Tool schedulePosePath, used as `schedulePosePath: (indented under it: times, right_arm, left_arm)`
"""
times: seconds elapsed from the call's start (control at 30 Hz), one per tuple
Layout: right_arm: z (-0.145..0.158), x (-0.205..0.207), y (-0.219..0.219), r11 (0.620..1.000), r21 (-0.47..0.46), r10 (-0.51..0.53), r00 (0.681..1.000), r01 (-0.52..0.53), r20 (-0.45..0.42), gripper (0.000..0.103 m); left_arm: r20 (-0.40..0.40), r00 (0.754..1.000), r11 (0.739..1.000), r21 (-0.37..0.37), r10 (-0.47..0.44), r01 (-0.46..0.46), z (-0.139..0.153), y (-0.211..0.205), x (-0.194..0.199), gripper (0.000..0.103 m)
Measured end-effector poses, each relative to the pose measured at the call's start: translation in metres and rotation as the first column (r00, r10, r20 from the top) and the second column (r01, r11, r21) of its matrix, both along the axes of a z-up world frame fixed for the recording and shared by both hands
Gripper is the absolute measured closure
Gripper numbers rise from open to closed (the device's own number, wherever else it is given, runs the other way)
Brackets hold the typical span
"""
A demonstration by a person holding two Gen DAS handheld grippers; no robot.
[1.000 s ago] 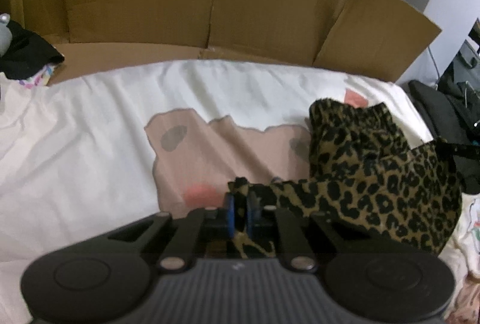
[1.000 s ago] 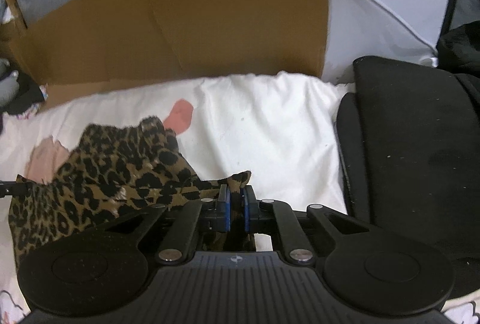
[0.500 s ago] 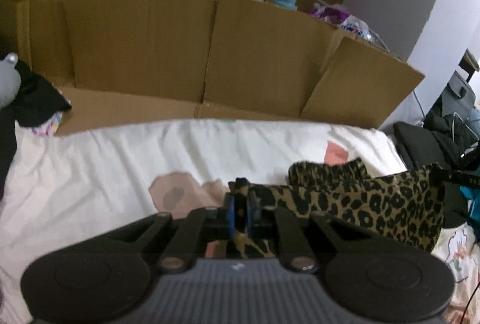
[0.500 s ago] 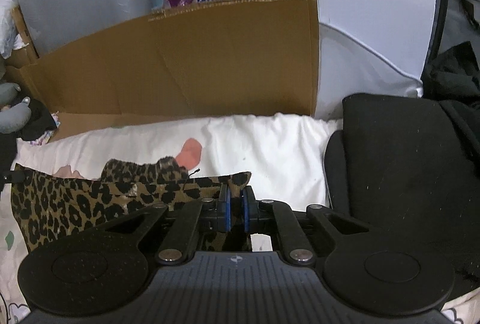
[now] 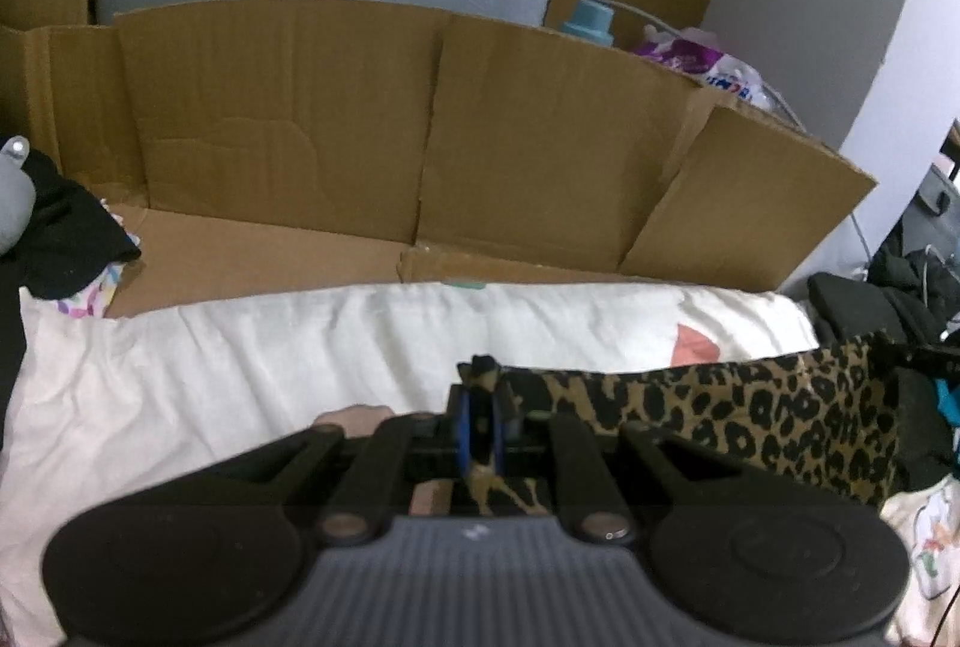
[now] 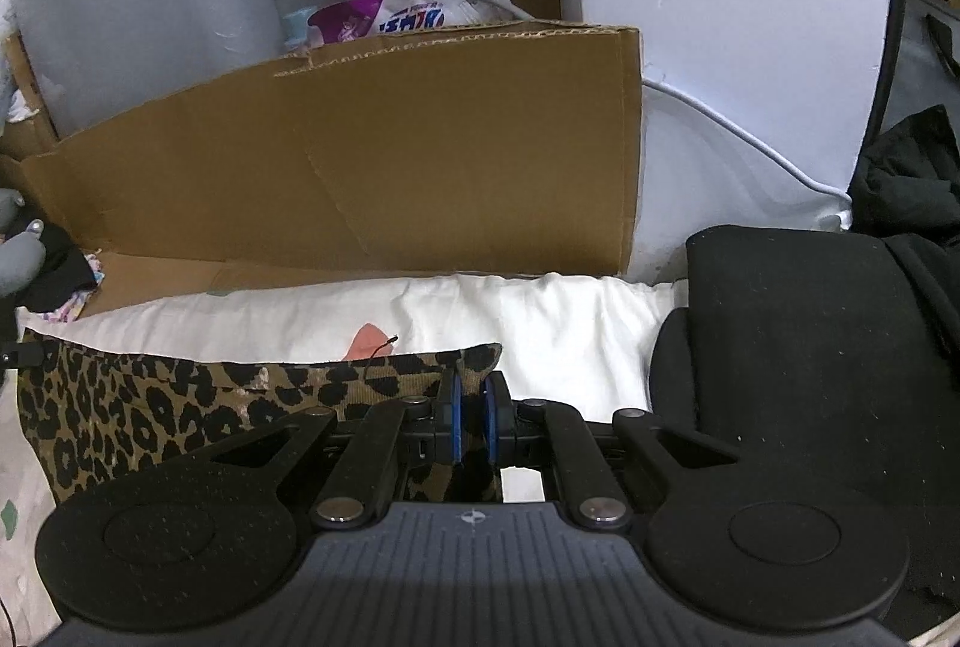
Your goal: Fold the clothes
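Note:
A leopard-print garment (image 5: 750,407) hangs stretched between my two grippers above a white bedsheet (image 5: 240,365). My left gripper (image 5: 480,407) is shut on the garment's left top corner, whose tip pokes out above the blue pads. In the right wrist view the leopard-print garment (image 6: 180,407) runs off to the left as a taut band, and my right gripper (image 6: 471,401) is shut on its right top corner. The garment's lower part is hidden behind the gripper bodies.
Flattened cardboard (image 5: 420,137) stands as a wall behind the bed. Black clothing (image 5: 60,233) lies at the far left. A black cushion (image 6: 810,347) and dark clothes (image 6: 906,173) sit on the right. A bottle (image 5: 588,20) and a plastic bag (image 6: 414,11) stand behind the cardboard.
Both grippers have risen with the garment. It was partly heaped on the sheet a second ago and now hangs as a flat band between them, off the bed.

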State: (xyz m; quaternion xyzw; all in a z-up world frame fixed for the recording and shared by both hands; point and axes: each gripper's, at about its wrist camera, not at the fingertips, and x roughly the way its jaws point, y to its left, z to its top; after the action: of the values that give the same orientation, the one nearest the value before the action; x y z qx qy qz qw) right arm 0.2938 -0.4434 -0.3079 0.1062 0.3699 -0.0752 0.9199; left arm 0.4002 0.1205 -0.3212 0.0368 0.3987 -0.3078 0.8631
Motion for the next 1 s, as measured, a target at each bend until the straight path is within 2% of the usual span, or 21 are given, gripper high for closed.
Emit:
schedulePosePath:
  times: [0.2,0.37,0.7,1.0]
  right_arm:
    - [-0.02,0.02,-0.006,0.999,0.022,-0.021,0.999,0.022,-0.043,0.097]
    - [-0.034,0.028,-0.003,1.0,-0.001,-0.018,0.998,0.018,-0.059,0.097]
    - [-0.033,0.034,-0.001,1.0,-0.001,-0.022,0.999,0.022,-0.033,0.097]
    - [-0.052,0.045,-0.003,0.998,-0.005,-0.06,0.996,0.06,-0.065,0.097]
  left_arm:
    - [-0.015,1.0,0.999,0.031,0.009,-0.008,-0.017,-0.006,0.012,0.095]
    - [-0.035,0.999,0.998,0.056,0.015,-0.013,-0.033,-0.01,0.021,0.095]
    - [-0.02,0.999,0.998,0.06,0.03,-0.029,-0.032,-0.008,0.018,0.095]
    - [-0.009,1.0,0.996,0.083,0.027,-0.026,-0.046,-0.025,0.028,0.095]
